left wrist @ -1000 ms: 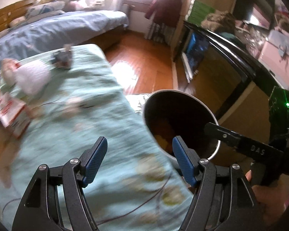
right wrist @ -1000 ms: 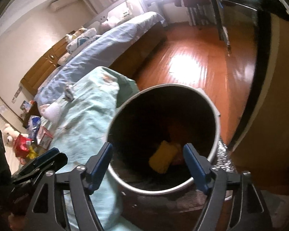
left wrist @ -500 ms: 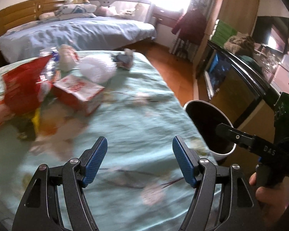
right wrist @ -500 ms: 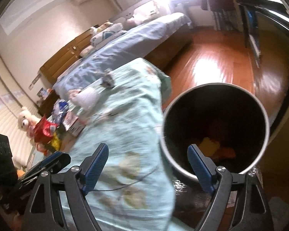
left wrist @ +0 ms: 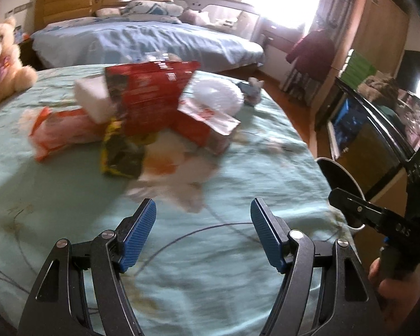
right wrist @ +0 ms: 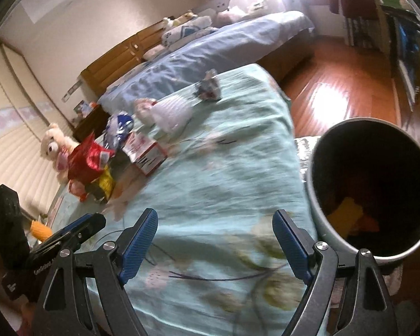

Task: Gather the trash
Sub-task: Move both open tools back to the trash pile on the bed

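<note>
Left claw (left wrist: 203,233): jaws spread, nothing between the blue pads, hanging over the mint floral bedspread (left wrist: 56,190).
Right claw (right wrist: 214,242): jaws spread wide, just been opening, nothing between them; also over the bedspread, near its foot-end edge.
Cross-view: right claw's black finger shows at the right edge of the left wrist view with a hand (left wrist: 389,288) under it; left claw's finger shows at the lower left of the right wrist view.
Trash pile: ahead of the left claw, clustered mid-bedspread, blurred.
Pile items: red snack bag (left wrist: 151,98) on top, orange packet (left wrist: 61,131) to its left, yellow-black wrapper (left wrist: 120,154) in front, red-and-white carton (left wrist: 207,123) to its right, white block (left wrist: 92,98) behind the red bag.
Further back: white plastic bag (left wrist: 218,95), then a small crumpled grey-blue wrapper (left wrist: 250,91) near the far edge of the bedspread.
Blue-white bag (right wrist: 119,127): seen only from the right wrist, behind the red bag.
Trash bin (right wrist: 316,184): round, grey rim, dark inside, on the floor just beside the bed's edge, right of the right claw.
Bin contents: yellow piece (right wrist: 345,215) and something orange at the bottom.
Surroundings: teddy bear (left wrist: 0,56) at the left edge of the bedspread; second bed with blue sheet (left wrist: 142,42) beyond; wooden floor (right wrist: 336,95) between beds and cabinets.
</note>
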Demonstrator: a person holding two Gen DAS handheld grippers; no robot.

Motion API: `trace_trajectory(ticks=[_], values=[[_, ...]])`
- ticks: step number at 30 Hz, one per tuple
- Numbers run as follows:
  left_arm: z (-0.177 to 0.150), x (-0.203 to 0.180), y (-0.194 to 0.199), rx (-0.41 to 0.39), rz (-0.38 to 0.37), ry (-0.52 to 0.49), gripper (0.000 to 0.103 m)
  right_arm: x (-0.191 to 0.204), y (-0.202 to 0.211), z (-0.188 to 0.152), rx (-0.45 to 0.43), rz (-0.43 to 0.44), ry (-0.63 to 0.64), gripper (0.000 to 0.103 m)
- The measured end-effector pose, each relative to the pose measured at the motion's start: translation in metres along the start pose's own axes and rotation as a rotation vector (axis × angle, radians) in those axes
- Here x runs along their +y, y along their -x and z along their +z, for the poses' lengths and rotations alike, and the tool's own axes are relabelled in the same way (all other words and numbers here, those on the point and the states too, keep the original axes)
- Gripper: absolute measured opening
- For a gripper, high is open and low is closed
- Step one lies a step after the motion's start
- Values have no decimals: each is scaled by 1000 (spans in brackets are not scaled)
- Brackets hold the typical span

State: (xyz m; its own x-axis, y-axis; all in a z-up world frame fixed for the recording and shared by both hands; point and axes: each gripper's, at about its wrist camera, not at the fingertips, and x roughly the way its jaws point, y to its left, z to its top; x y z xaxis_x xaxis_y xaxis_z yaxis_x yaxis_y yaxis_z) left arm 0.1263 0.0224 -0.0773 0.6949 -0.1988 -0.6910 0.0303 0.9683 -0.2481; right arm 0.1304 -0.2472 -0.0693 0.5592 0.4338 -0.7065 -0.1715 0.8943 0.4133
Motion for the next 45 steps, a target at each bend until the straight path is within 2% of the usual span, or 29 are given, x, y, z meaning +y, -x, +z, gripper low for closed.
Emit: trace_trajectory(ticks=[17, 29, 31, 34, 40, 41, 42, 43, 45], values=[[12, 55, 6, -22, 91, 85, 71, 56, -45, 15, 64, 65, 151, 86], [30, 73, -13, -12, 134, 67, 71, 82, -94, 43, 105, 69, 241, 86], [33, 75, -17, -10, 135, 65, 68, 87, -102, 48, 110, 67, 259, 86], [38, 77, -23, -3, 122, 50, 53, 94, -117, 56, 123, 56, 293, 86], [41, 69, -35, 33, 82, 15, 16, 102, -134, 57, 137, 27, 332, 85], [42, 67, -36, 37, 75, 4, 8, 103, -133, 57, 134, 24, 332, 81], [41, 65, -37, 38, 76, -6, 5, 103, -132, 57, 128, 18, 328, 63], [41, 62, -36, 33, 81, -16, 5, 100, -130, 56, 125, 6, 318, 53], [39, 56, -32, 25, 73, -25, 2, 95, -126, 54, 122, 14, 292, 54]])
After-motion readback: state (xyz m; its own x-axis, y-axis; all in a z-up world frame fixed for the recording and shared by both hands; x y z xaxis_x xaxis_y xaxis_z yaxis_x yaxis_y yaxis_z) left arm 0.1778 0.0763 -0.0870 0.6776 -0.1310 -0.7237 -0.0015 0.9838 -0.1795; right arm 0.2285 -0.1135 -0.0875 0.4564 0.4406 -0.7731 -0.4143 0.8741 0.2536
